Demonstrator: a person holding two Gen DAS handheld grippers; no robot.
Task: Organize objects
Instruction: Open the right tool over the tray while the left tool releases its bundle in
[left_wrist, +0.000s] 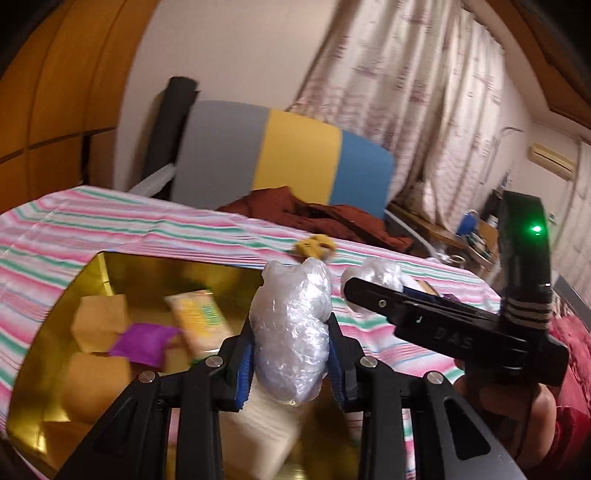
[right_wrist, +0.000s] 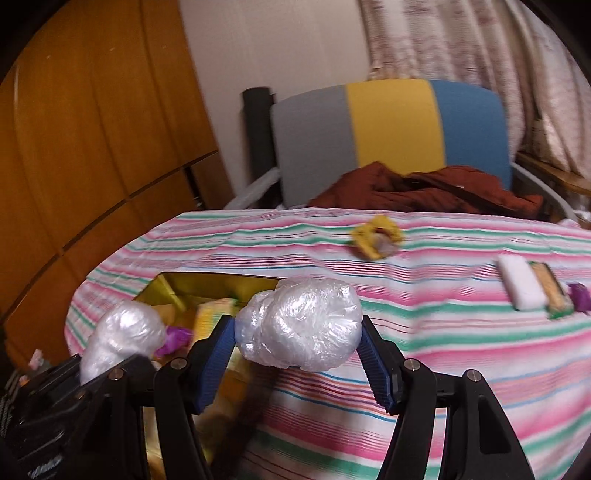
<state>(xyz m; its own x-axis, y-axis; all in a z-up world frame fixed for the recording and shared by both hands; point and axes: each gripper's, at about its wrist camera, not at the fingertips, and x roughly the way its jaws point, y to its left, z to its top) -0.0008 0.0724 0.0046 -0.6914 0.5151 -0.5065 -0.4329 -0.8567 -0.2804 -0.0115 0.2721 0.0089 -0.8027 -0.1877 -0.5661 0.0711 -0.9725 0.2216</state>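
Observation:
My left gripper (left_wrist: 291, 354) is shut on an upright clear plastic-wrapped bundle (left_wrist: 291, 332), above the near edge of a gold box (left_wrist: 92, 273) that holds tan packets, a purple wrapper (left_wrist: 142, 343) and a yellow packet (left_wrist: 201, 314). My right gripper (right_wrist: 299, 350) is shut on a second plastic-wrapped bundle (right_wrist: 301, 328), lying crosswise between its blue pads, just right of the gold box (right_wrist: 207, 286). In the left wrist view the right gripper (left_wrist: 424, 317) shows from the side with its bundle (left_wrist: 373, 275). In the right wrist view the left gripper's bundle (right_wrist: 122, 336) appears at lower left.
The table wears a pink, green and white striped cloth (right_wrist: 424, 332). On it lie a yellow crumpled item (right_wrist: 376, 236), a white block (right_wrist: 521, 286), a green-edged bar (right_wrist: 550, 291) and a purple wrapper (right_wrist: 578, 293). Behind stand a grey-yellow-blue chair (right_wrist: 391, 125) with brown clothing (right_wrist: 424, 188), a wooden wardrobe (right_wrist: 92, 129) and curtains.

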